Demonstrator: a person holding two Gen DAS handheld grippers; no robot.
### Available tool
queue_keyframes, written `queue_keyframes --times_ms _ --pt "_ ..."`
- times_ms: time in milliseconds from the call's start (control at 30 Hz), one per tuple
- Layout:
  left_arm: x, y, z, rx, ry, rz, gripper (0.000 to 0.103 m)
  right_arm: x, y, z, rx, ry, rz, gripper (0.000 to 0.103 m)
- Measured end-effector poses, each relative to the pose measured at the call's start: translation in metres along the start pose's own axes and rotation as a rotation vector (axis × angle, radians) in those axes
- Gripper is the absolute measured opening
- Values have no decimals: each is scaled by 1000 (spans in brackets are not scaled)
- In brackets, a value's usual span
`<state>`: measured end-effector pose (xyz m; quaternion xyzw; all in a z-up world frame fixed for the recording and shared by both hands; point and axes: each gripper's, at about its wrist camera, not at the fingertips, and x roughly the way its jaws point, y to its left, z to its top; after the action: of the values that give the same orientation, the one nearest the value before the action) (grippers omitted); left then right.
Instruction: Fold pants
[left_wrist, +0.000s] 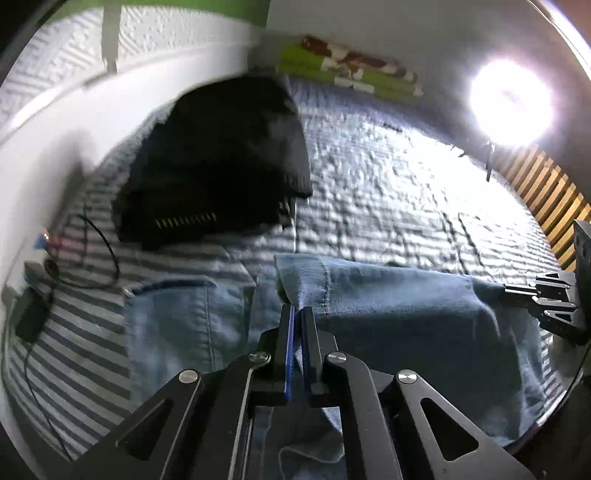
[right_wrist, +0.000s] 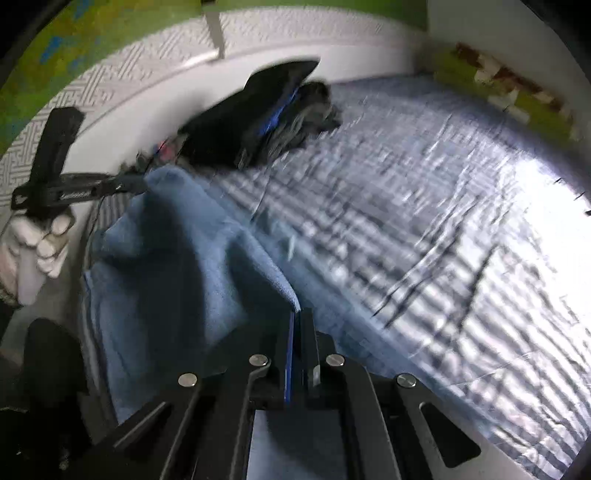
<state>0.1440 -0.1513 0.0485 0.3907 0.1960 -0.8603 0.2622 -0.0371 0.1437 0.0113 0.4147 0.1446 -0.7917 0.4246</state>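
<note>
Pinching jeans (left_wrist: 388, 295) in both clenched grippers, left (left_wrist: 297, 314) and right (right_wrist: 297, 314), we judge folding barely begun; dark clothes (left_wrist: 218, 166) lie at eleven o'clock.

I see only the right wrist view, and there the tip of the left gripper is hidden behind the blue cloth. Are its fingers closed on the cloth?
Observer: Yes. The left wrist view shows the left gripper with its fingers shut on a seamed edge of the light blue denim pants.
Operator: Which part of the pants lies to the left of that grip?
Observer: A sewn pocket that faces up, lying on the blue-and-white striped bedcover.
Operator: What is past the bed on the right side?
Observer: Light wooden slats, and above them in the picture a very bright light.
</note>
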Motion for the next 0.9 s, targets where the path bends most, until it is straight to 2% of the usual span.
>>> queue_keyframes --times_ms 33,67,100,133,167,233,300,333,400,433,500,600,667,733,767,833,867,900 --pt "-1 0 3 10 -25 18 4 -1 1 0 -9 -21 -19 3" --pt "2 1 6 16 -37 73 6 4 0 0 -16 -13 -48 5" --pt "9 8 11 -2 -26 164 5 14 -2 1 -14 21 -96 10" --pt "17 17 17 -41 1 187 8 22 -4 3 -8 46 -137 13" --pt "19 28 20 -101 25 160 13 29 -9 4 9 76 -182 20" --pt "9 43 19 -179 7 110 21 29 -18 4 56 90 -180 21" --pt "-5 43 10 -140 -2 100 30 13 -18 -1 60 58 -151 21" --pt "-11 42 2 -110 14 67 35 6 -16 -4 55 51 -144 21" --pt "-23 38 -23 -70 49 18 57 -14 -9 -15 45 44 -109 21" --pt "-29 36 -38 -50 63 11 58 -22 -7 -21 44 39 -107 21" --pt "-37 31 -69 -17 97 8 58 -42 2 -40 52 25 -92 21" --pt "-38 21 -97 13 119 14 58 -64 16 -77 100 27 -46 22" --pt "-36 17 -106 31 121 26 58 -69 31 -101 107 48 -23 22" --pt "-33 11 -109 50 118 37 58 -68 47 -123 71 84 -34 23" --pt "-31 8 -111 67 114 68 57 -65 53 -129 51 99 -48 23" --pt "-25 0 -111 104 103 120 54 -58 63 -142 23 128 -72 23" --pt "-23 -2 -112 107 106 121 49 -57 63 -148 13 140 -78 23" --pt "-22 -3 -113 109 107 122 38 -52 64 -153 2 159 -104 23"
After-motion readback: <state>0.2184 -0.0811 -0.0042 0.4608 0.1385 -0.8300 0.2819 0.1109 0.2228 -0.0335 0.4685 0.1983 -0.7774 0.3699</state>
